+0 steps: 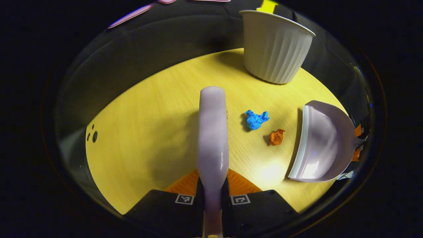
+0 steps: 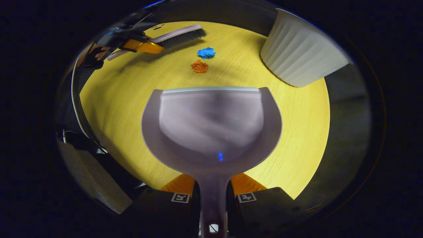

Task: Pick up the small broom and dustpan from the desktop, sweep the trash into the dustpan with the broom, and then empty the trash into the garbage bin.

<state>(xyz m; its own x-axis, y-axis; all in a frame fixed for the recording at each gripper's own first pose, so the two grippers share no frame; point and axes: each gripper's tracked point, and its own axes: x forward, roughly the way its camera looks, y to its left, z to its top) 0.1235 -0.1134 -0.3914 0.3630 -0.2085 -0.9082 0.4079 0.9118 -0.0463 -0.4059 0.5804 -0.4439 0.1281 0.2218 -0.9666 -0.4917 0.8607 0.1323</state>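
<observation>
My left gripper (image 1: 213,185) is shut on the handle of the small lilac broom (image 1: 212,132), whose back points away over the yellow round desktop (image 1: 138,125). To its right lie a blue paper wad (image 1: 256,119) and an orange paper wad (image 1: 277,137). Right of them stands the lilac dustpan (image 1: 322,142), lip toward the wads. In the right gripper view, my right gripper (image 2: 212,188) is shut on the dustpan's handle; the dustpan (image 2: 211,122) faces the orange wad (image 2: 199,66) and blue wad (image 2: 206,52). Beyond them the broom (image 2: 180,35) hangs bristles down in the left gripper (image 2: 145,46).
A white ribbed garbage bin (image 1: 276,46) stands at the far edge of the desktop, beyond the wads; in the right gripper view the bin (image 2: 300,56) is at the upper right. A hand (image 2: 99,53) holds the far gripper. Small holes (image 1: 93,134) mark the desktop's left edge.
</observation>
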